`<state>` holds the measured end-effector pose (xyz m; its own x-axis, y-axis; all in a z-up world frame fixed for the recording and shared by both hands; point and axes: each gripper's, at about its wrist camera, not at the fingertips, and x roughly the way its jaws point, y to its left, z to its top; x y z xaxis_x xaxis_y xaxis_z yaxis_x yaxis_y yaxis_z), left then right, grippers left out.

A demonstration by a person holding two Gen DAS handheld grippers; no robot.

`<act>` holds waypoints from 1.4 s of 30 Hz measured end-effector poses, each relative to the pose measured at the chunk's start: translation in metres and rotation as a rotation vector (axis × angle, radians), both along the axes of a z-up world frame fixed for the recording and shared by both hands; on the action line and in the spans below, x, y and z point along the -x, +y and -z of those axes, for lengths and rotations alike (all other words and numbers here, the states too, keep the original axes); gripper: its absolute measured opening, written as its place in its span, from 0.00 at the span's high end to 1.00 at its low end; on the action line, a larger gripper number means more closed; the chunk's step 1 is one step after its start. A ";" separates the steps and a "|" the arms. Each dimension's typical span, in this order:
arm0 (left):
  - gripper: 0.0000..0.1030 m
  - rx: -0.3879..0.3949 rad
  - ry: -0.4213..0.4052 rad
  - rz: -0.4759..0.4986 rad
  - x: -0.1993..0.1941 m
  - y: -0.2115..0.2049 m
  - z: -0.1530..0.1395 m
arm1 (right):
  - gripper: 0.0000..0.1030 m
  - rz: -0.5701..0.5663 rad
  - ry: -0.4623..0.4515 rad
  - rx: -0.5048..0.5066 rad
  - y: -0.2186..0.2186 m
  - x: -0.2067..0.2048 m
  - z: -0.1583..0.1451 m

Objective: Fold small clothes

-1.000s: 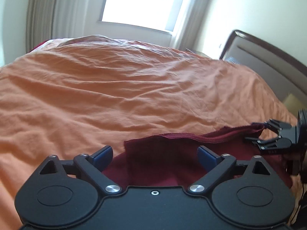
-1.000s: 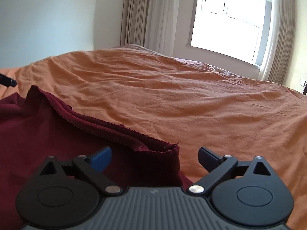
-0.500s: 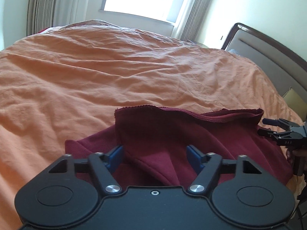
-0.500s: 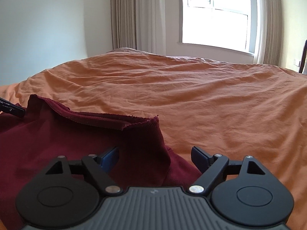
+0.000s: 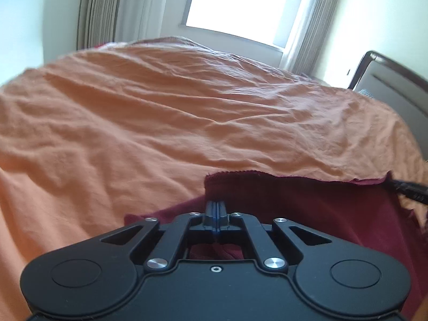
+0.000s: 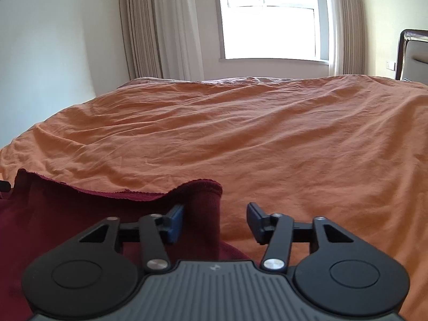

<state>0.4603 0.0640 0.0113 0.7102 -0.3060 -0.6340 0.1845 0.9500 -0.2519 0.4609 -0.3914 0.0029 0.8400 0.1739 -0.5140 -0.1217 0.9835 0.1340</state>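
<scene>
Bright daylight from window (image 6: 270, 18), glass washed out white. Room well lit. Soft shadows in wrinkles of orange bedcover (image 5: 160, 123). Left view bit blurry. Both views bent round at edges, dark corners.

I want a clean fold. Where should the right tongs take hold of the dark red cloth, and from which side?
Grip the raised hemmed corner of the dark red cloth, coming in from the near side. That corner stands up off the orange bedcover, between the closing right tongs. The left tongs are shut on the other corner.
</scene>
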 end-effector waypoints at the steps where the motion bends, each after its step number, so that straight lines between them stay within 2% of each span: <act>1: 0.80 0.029 0.009 -0.015 0.002 0.004 0.000 | 0.31 -0.005 -0.001 -0.011 -0.004 0.008 -0.001; 2: 0.76 0.053 0.009 -0.023 0.005 0.007 -0.001 | 0.26 -0.010 -0.005 -0.022 -0.008 0.016 -0.002; 3: 0.70 0.075 0.008 -0.019 0.009 0.011 -0.003 | 0.17 -0.020 -0.012 -0.040 -0.011 0.028 -0.003; 4: 0.62 0.088 0.006 -0.012 0.013 0.013 -0.004 | 0.14 -0.029 -0.017 -0.056 -0.014 0.038 -0.004; 5: 0.56 0.098 0.007 -0.007 0.018 0.013 -0.006 | 0.14 -0.038 -0.021 -0.067 -0.016 0.048 -0.004; 7: 0.37 0.109 0.008 0.011 0.028 0.014 -0.009 | 0.14 -0.067 -0.029 -0.083 -0.016 0.068 -0.004; 8: 0.36 0.109 0.009 0.029 0.033 0.013 -0.010 | 0.16 -0.079 -0.027 -0.087 -0.015 0.076 -0.003; 11: 0.36 0.107 0.034 0.078 0.043 0.007 -0.008 | 0.34 -0.099 0.019 -0.106 -0.009 0.086 0.004; 12: 0.40 0.104 0.053 0.092 0.044 0.003 -0.006 | 0.45 -0.093 0.035 -0.109 -0.007 0.086 0.007; 14: 0.62 0.080 0.089 0.102 0.043 -0.006 0.001 | 0.73 -0.070 0.056 -0.108 -0.004 0.085 0.012; 15: 0.83 0.064 0.102 0.097 0.041 -0.011 0.003 | 0.89 -0.060 0.048 -0.129 -0.005 0.088 0.012; 16: 0.90 0.041 0.112 0.076 0.040 -0.015 0.005 | 0.91 -0.044 0.033 -0.156 -0.007 0.091 0.011; 18: 0.94 0.042 0.100 0.042 0.041 -0.019 0.003 | 0.93 -0.018 0.006 -0.210 -0.011 0.099 0.008; 22: 0.95 0.035 -0.017 -0.008 0.055 -0.019 -0.012 | 0.94 -0.003 0.019 -0.162 -0.010 0.105 0.013; 24: 0.95 0.000 -0.030 -0.006 0.056 -0.022 -0.010 | 0.94 -0.002 0.031 -0.153 -0.009 0.104 0.016; 27: 0.94 -0.049 -0.015 0.001 0.053 -0.026 0.003 | 0.87 0.000 0.011 -0.092 -0.003 0.104 0.010; 29: 0.93 -0.026 -0.009 -0.012 0.052 -0.022 0.011 | 0.74 -0.011 -0.016 -0.022 0.004 0.103 0.002; 31: 0.86 -0.009 -0.028 -0.022 0.056 -0.018 0.013 | 0.48 -0.038 -0.052 0.020 0.012 0.097 -0.007; 34: 0.78 -0.032 -0.067 -0.026 0.065 -0.015 0.012 | 0.36 -0.122 -0.053 0.020 0.025 0.079 -0.017; 35: 0.75 -0.048 -0.082 -0.033 0.069 -0.016 0.010 | 0.34 -0.165 -0.038 0.008 0.030 0.070 -0.018; 39: 0.47 -0.088 -0.148 -0.075 0.089 -0.013 0.006 | 0.32 -0.320 0.045 -0.048 0.054 0.032 -0.015; 42: 0.40 -0.107 -0.189 -0.088 0.103 -0.012 0.007 | 0.30 -0.345 0.068 -0.022 0.069 0.008 -0.013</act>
